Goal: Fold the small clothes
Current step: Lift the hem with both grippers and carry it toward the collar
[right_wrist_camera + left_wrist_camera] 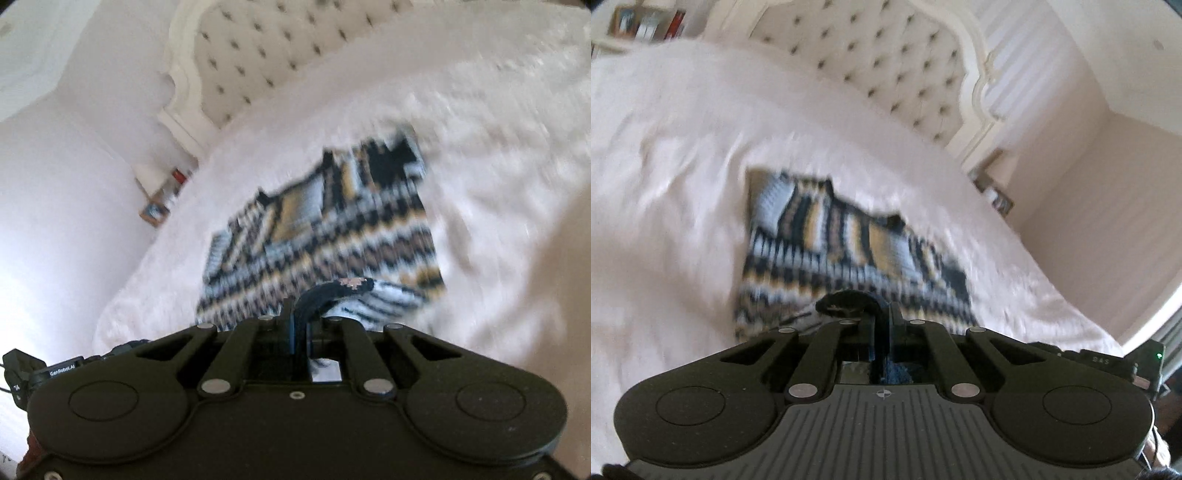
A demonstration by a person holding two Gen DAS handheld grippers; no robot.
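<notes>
A small knitted sweater with black, yellow, grey and white zigzag bands lies on a white bedspread. My left gripper is shut on the sweater's dark near hem and holds it lifted. In the right wrist view the sweater lies ahead, and my right gripper is shut on the dark edge of the near hem, which curls up over the fingers. Both views are motion-blurred.
A white tufted headboard stands at the far end of the bed. A bedside shelf with small items sits beside the bed by the wall. The other gripper's body shows at the right edge.
</notes>
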